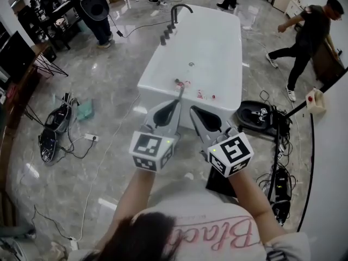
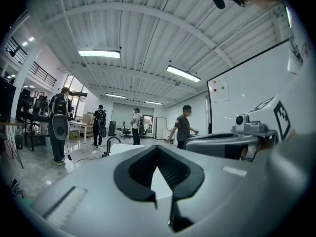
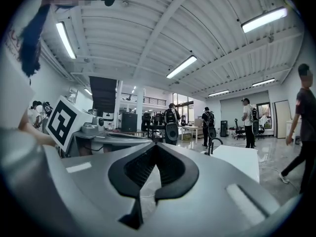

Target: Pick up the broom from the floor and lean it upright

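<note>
The broom [image 1: 180,93] shows only as a thin grey stick, seemingly its handle. Its long axis runs near to far, from the tip of the left hand-held gripper [image 1: 177,103] to the near rim of the bathtub [image 1: 217,53]. Its head cannot be made out in any view. There is one bathtub and two hand-held grippers. The right hand-held gripper [image 1: 192,109] is just beside the left, and both have their jaws closed together with nothing between them. Four people [image 2: 183,127] stand far off. Pink bits [image 1: 200,94] on the rim are too small to tell.

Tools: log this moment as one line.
left tool: shut, empty | right tool: shut, empty | pose: side by side, facing bathtub | broom: not in view
</note>
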Available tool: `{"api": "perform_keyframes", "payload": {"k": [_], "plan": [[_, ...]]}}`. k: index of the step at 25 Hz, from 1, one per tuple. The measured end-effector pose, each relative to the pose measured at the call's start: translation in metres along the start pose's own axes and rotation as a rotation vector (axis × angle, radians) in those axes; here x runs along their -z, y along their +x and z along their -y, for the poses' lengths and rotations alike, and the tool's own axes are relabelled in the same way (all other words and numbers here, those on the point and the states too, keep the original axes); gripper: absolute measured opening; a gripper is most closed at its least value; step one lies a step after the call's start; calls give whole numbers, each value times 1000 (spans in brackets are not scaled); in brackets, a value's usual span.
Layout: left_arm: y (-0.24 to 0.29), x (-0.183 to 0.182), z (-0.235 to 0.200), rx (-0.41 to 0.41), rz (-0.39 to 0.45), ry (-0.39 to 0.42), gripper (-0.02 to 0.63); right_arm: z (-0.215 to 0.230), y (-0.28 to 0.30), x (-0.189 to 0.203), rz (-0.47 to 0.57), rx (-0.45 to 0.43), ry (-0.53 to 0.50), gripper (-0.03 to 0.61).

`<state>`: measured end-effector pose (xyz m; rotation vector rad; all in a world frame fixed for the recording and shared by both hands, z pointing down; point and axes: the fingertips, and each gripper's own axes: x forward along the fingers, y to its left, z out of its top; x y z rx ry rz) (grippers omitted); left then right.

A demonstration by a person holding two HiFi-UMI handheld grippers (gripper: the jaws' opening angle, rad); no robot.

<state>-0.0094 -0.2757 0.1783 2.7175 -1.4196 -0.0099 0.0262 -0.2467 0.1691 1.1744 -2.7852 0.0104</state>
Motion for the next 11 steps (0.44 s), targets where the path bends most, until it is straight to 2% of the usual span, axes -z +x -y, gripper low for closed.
{"api": "perform_keyframes", "payload": {"k": [11], "plan": [[-11,-1,0,-5,3,-8,0,-7,-4,5,-12,9,16,0]]}}
